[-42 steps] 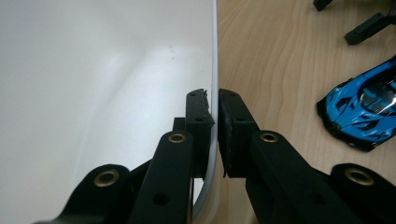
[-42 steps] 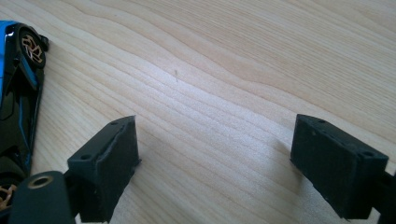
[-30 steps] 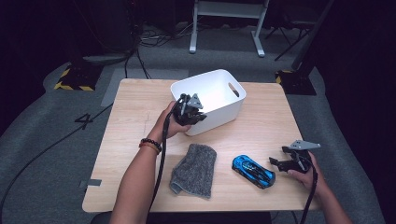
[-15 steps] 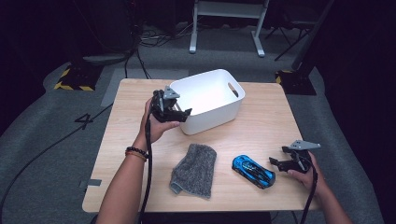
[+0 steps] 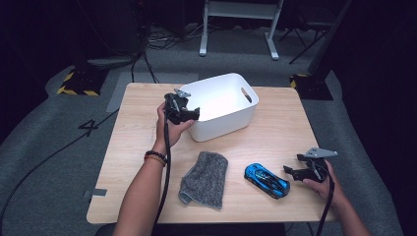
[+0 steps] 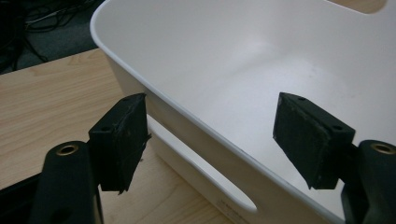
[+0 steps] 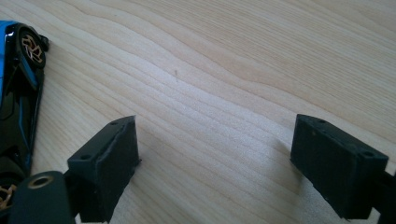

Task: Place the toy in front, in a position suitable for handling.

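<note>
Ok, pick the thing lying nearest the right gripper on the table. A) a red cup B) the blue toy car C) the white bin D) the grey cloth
B: the blue toy car lies just beside the right gripper, with the grey cloth and white bin farther off.

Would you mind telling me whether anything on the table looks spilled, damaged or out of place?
Nothing stands out. The white bin sits upright, the grey cloth lies loosely crumpled, and the blue toy car rests on its wheels.
</note>
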Demonstrator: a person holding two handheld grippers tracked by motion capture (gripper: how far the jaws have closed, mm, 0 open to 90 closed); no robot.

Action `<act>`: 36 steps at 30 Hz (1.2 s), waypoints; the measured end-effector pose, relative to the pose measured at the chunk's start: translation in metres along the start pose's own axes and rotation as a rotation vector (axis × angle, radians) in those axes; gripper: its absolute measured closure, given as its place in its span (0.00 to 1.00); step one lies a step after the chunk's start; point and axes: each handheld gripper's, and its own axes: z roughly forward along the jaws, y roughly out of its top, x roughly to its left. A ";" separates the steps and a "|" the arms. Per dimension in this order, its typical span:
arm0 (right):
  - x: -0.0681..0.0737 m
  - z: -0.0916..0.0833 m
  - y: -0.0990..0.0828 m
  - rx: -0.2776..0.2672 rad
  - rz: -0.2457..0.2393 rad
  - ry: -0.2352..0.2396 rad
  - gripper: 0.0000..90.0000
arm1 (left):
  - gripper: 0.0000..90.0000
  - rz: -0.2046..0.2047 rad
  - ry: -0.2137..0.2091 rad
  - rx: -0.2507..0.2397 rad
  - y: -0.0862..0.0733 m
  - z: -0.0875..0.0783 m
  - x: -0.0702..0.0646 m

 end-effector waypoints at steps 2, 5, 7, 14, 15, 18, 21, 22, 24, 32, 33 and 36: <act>0.000 0.000 0.000 0.000 0.000 0.000 0.17 | 0.36 0.001 0.051 -0.003 0.004 0.007 -0.001; 0.000 0.000 0.000 0.000 0.000 0.000 0.17 | 0.45 0.007 0.051 -0.008 0.010 0.014 -0.001; 0.000 0.000 0.000 0.000 0.000 0.000 0.17 | 0.46 0.014 0.049 -0.002 0.012 0.016 0.000; 0.000 0.000 0.000 0.000 0.000 0.000 0.17 | 0.36 0.028 -0.022 -0.023 0.018 0.019 0.007; 0.000 0.000 0.000 0.000 0.000 0.000 0.17 | 0.30 0.040 -0.042 -0.035 0.015 0.011 0.010; 0.000 0.000 0.000 0.000 0.000 0.000 0.17 | 0.25 0.071 -0.061 -0.043 0.011 0.000 0.012; 0.000 0.000 0.000 0.000 0.000 0.000 0.17 | 0.19 0.100 -0.102 -0.078 0.003 -0.021 0.015; 0.000 0.000 0.000 0.000 0.000 0.000 0.17 | 0.19 0.112 -0.113 -0.098 0.000 -0.029 0.015; 0.000 0.000 0.000 0.000 0.000 0.000 0.17 | 0.17 0.140 -0.120 -0.114 -0.005 -0.042 0.016; 0.000 0.000 0.000 -0.001 0.000 -0.001 0.17 | 0.18 0.258 -0.191 -0.080 -0.044 -0.079 0.013; 0.000 0.000 0.000 -0.001 0.000 -0.001 0.17 | 0.18 0.258 -0.191 -0.080 -0.044 -0.079 0.013; 0.000 0.000 0.000 -0.001 0.000 -0.001 0.17 | 0.18 0.331 -0.246 -0.009 -0.073 -0.079 -0.005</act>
